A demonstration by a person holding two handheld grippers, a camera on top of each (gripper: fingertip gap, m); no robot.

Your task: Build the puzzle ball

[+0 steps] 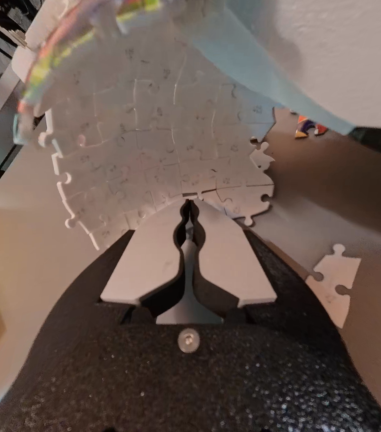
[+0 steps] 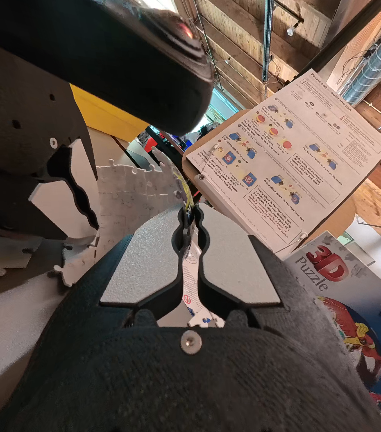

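Observation:
The part-built puzzle ball is a curved shell of joined pieces, and its white inner side (image 1: 152, 140) faces the left wrist camera. My left gripper (image 1: 189, 203) is shut on the shell's lower edge. In the right wrist view the shell (image 2: 138, 191) stands between both grippers. My right gripper (image 2: 188, 217) is shut on its right rim, where the coloured outer side shows. The left gripper (image 2: 94, 230) pinches the shell's lower left edge there. A loose white piece (image 1: 332, 280) lies on the table to the right.
A blurred pale surface with a light blue edge (image 1: 278, 70) fills the top right. Coloured pieces (image 1: 308, 128) lie farther back. An instruction sheet on a board (image 2: 285, 163) stands to the right, above the puzzle box (image 2: 348, 315). Loose pieces (image 2: 9, 254) lie at left, and a yellow box (image 2: 105, 112) is behind. Left tips to right tips: about 11 centimeters. The loose white piece (image 1: 332, 280) is about 10 centimeters from my left fingertips.

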